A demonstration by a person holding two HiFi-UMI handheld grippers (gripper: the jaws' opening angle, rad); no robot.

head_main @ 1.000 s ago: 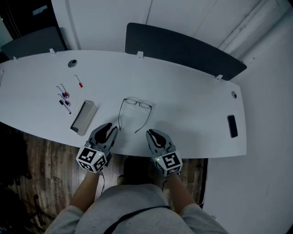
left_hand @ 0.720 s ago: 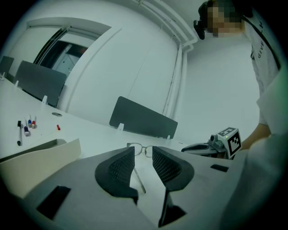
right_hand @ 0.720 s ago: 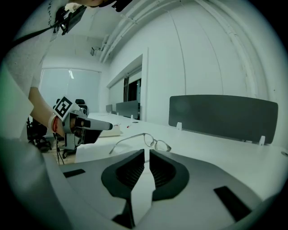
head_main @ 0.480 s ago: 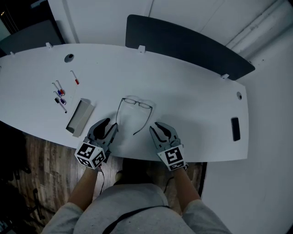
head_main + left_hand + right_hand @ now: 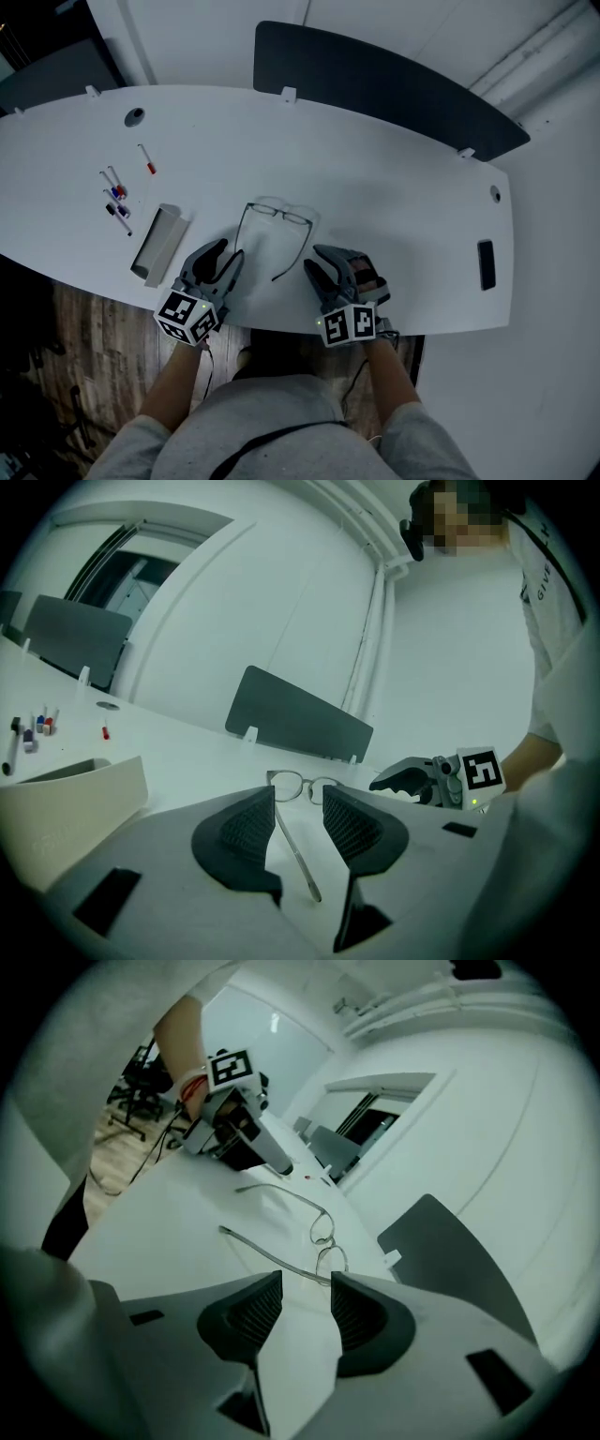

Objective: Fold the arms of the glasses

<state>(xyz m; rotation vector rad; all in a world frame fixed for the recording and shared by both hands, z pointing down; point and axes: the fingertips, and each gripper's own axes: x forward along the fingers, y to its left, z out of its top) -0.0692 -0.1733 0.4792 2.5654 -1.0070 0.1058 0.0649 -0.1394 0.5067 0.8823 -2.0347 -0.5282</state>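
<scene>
Left tongs [image 5: 223, 255] and right tongs [image 5: 336, 265], freshly opened wider, unclamped, nearer the glasses [image 5: 277, 223] than before.

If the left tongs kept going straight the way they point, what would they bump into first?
The left tongs, jaws just opened wider, straddle one glasses arm without pinching it. Straight on, they would probably slide along it and meet the lens frame first.

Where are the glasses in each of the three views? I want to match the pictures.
Head view: glasses just below centre, arms open, tips toward the bottom edge.
Left gripper view: glasses low centre, lenses far, one arm running toward the camera.
Right gripper view: glasses at centre, lenses to the right.
Shared landmark: the dark panel on the table's far edge, behind the glasses.
</scene>
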